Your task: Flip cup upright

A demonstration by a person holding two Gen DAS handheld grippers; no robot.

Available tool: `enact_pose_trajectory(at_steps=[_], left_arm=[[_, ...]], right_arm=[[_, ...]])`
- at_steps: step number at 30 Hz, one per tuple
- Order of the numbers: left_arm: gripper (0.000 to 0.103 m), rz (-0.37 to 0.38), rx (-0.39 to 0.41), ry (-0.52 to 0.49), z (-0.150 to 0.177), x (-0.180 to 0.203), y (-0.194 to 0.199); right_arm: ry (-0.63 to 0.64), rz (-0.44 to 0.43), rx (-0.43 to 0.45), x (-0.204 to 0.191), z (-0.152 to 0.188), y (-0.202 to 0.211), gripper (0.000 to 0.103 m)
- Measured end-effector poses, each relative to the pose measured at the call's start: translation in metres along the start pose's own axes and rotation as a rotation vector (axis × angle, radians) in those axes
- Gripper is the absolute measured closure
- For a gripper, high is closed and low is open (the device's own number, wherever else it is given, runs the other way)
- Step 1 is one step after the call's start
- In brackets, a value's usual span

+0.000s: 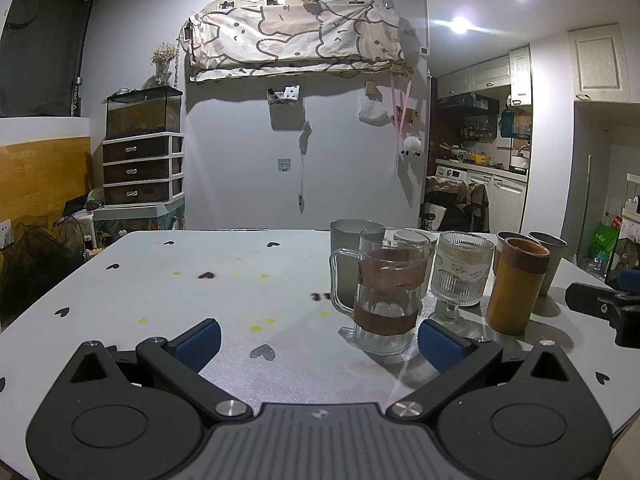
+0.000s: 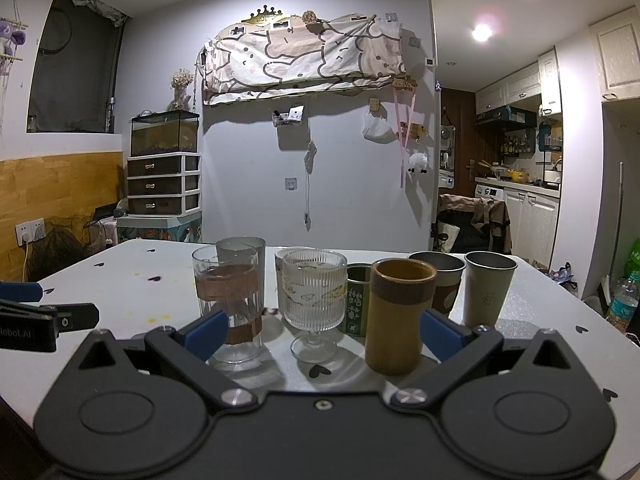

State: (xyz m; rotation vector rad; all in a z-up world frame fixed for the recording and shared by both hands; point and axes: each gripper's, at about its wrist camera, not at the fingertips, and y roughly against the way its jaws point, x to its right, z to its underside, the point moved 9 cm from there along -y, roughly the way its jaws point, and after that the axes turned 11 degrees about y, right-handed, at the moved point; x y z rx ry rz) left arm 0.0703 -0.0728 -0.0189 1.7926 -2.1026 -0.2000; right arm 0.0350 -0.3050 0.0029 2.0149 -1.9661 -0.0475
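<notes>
Several cups stand upright in a cluster on the white table (image 1: 168, 292). A clear glass mug with brown bands (image 1: 386, 294) stands nearest my left gripper (image 1: 318, 344), which is open and empty just short of it. In the right wrist view the mug (image 2: 230, 304), a ribbed stemmed glass (image 2: 314, 300) and a tan wooden cup (image 2: 400, 314) stand just beyond my right gripper (image 2: 324, 334), which is open and empty. The ribbed glass (image 1: 460, 272) and tan cup (image 1: 516, 286) also show in the left wrist view.
Behind stand a grey tumbler (image 2: 242, 258), a white cup (image 2: 288, 276), a green tin (image 2: 358, 300) and two grey-green cups (image 2: 486, 288). The left gripper's body (image 2: 36, 320) sits at the left. The table's right edge (image 2: 592, 320) is close. A drawer unit (image 2: 164, 184) stands beyond.
</notes>
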Motion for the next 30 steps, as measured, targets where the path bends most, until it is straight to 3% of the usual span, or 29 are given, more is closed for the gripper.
enact_pose_trajectory(at_steps=[30], left_arm=[[0.0,0.003,-0.006,0.0,0.0012,0.0033,-0.0011]], right_arm=[[-0.004,-0.002,-0.006,-0.0037,-0.0022,-0.0006,0.0]])
